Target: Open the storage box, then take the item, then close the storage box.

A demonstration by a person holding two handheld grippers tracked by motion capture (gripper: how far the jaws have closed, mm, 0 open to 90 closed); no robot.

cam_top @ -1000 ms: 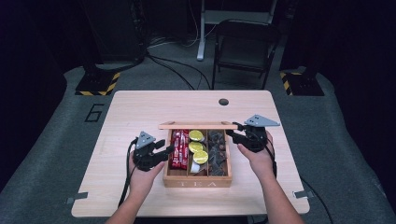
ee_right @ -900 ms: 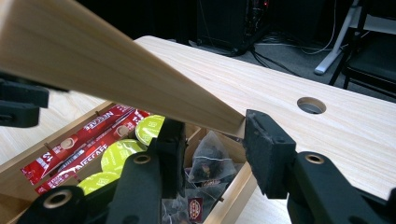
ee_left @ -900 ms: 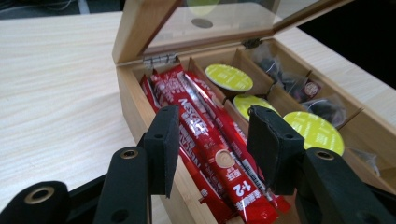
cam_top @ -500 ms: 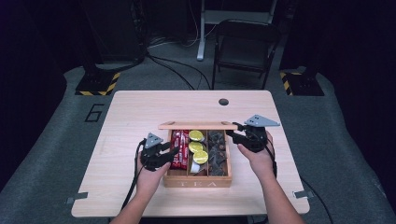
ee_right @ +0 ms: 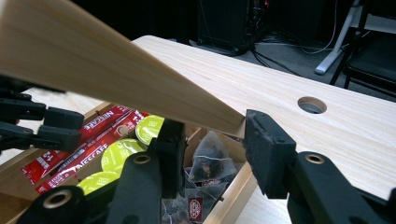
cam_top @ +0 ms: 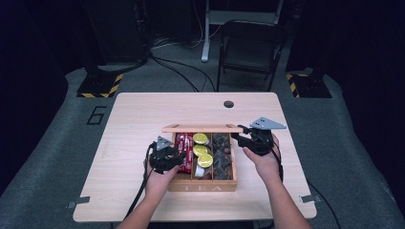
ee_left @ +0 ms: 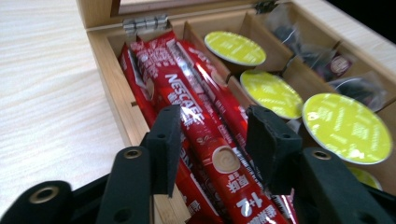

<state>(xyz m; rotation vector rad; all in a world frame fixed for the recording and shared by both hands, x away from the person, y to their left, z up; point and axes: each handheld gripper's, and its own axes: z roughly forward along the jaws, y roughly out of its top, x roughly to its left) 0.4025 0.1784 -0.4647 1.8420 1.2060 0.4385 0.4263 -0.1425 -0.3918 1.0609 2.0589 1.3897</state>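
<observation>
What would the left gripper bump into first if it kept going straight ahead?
Most likely the red coffee stick lying between the left gripper jaws, in the wooden box; how far off is unclear.

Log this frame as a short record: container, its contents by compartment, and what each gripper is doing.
container: wooden tea box, lid raised
left compartment: red coffee sticks
middle compartment: yellow-topped capsules
right compartment: tea bags
left gripper: jaws just closing, astride one red stick, pads not yet pressing
right gripper: clamped on the lid's edge, holding it up
surface: light wooden table
</observation>
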